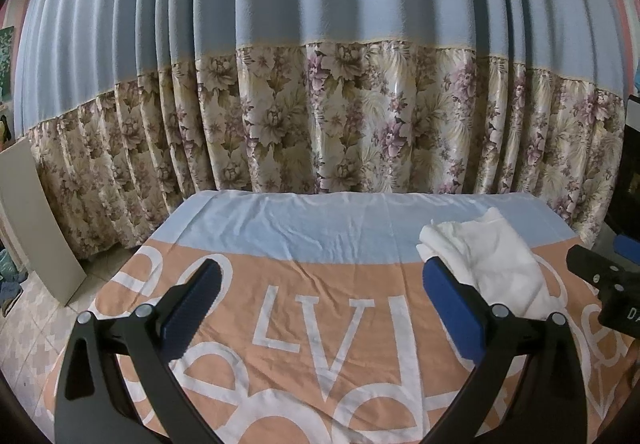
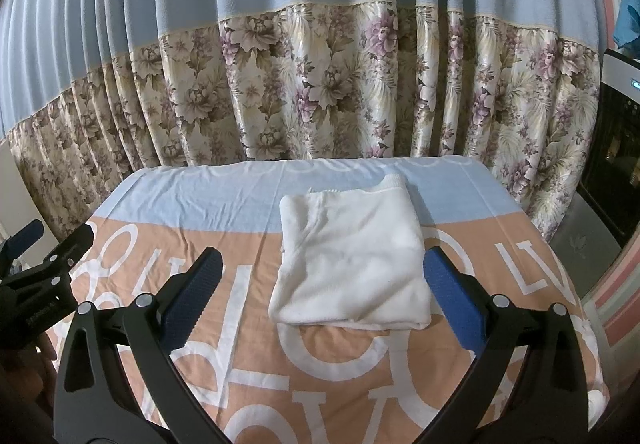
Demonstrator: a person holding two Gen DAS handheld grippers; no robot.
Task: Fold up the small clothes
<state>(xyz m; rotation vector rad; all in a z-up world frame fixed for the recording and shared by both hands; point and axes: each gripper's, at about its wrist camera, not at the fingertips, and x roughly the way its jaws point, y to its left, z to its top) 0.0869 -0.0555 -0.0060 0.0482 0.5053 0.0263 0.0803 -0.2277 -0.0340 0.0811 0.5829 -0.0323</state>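
A small white garment (image 2: 350, 258) lies folded into a neat rectangle on the table's peach and blue printed cloth (image 2: 240, 324). My right gripper (image 2: 320, 296) hovers open just in front of it, blue pads either side of its near edge, holding nothing. In the left wrist view the same white garment (image 1: 492, 260) sits to the right, partly behind my right-hand blue pad (image 1: 452, 304). My left gripper (image 1: 322, 304) is open over bare cloth (image 1: 320, 324) with nothing between its fingers. Each gripper shows at the edge of the other's view: the right gripper (image 1: 600, 276), the left gripper (image 2: 52, 252).
A pleated blue curtain with a floral lower band (image 1: 320, 104) hangs right behind the table's far edge. A pale board (image 1: 36, 228) leans at the left over tiled floor. A dark appliance (image 2: 616, 148) stands at the right.
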